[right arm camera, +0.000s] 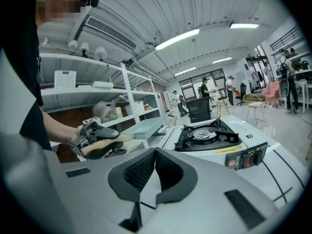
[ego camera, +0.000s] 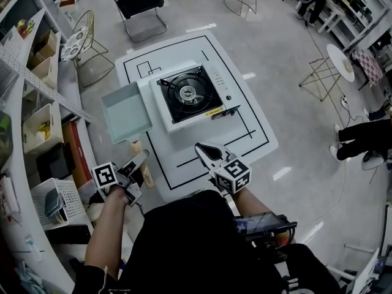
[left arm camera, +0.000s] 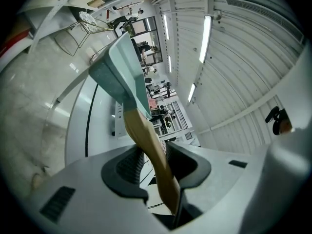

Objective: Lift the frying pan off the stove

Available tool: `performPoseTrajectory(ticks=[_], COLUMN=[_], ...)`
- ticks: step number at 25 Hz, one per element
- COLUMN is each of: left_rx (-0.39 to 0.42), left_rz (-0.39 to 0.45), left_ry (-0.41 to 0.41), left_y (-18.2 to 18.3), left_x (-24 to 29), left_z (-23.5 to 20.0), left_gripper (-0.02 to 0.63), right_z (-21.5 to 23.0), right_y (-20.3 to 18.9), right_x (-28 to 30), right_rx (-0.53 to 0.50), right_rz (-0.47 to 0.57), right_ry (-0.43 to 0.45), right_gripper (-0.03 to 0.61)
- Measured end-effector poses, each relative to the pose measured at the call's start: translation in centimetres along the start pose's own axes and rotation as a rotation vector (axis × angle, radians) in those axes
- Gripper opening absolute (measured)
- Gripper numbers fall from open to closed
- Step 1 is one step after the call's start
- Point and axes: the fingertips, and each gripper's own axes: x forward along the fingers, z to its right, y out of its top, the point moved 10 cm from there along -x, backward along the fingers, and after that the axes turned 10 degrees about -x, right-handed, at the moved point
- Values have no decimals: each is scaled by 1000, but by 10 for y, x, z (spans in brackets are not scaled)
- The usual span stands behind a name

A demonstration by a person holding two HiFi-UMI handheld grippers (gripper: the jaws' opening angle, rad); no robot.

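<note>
the frying pan (ego camera: 125, 112), a square pale teal pan with a wooden handle (ego camera: 136, 147), is off the stove (ego camera: 190, 94) and sits to the stove's left in the head view, over the left edge of the white table (ego camera: 257, 133), its near side overhanging the floor. the left gripper (ego camera: 138, 160) is clenched on the handle: in the left gripper view both dark pads press on the wooden handle (left arm camera: 146, 140), which runs up between them to the pan body (left arm camera: 119, 77). the right gripper view confirms this from the side, with the pan (right arm camera: 144, 127) held about level beside the stove (right arm camera: 207, 138) and clear of the black burner grate (right arm camera: 204, 133). the burner carries nothing. the right gripper (ego camera: 207, 152) is over the near part of the table, well apart from the pan; its jaws are closed together with nothing between them, the pad tips meeting in its own view (right arm camera: 155, 152). black lines are marked on the table top around the stove. a shelving unit (ego camera: 37, 103) stands to the left of the table and a black chair (ego camera: 139, 5) stands beyond it.
</note>
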Motion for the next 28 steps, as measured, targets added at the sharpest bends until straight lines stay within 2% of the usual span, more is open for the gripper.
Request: performPoseTrajectory(ticks=[11, 28], left_rx=[-34, -78], left_rz=[66, 144], left_ry=[-25, 20], left_y=[-22, -58], left_x=[-27, -58], left_z=[-6, -20], left_gripper=[146, 149], right_z=[-12, -18], right_y=[4, -7], right_x=[11, 18], right_rx=[-40, -58], right_rz=[-3, -24], right_ry=[90, 180], right_gripper=[26, 26])
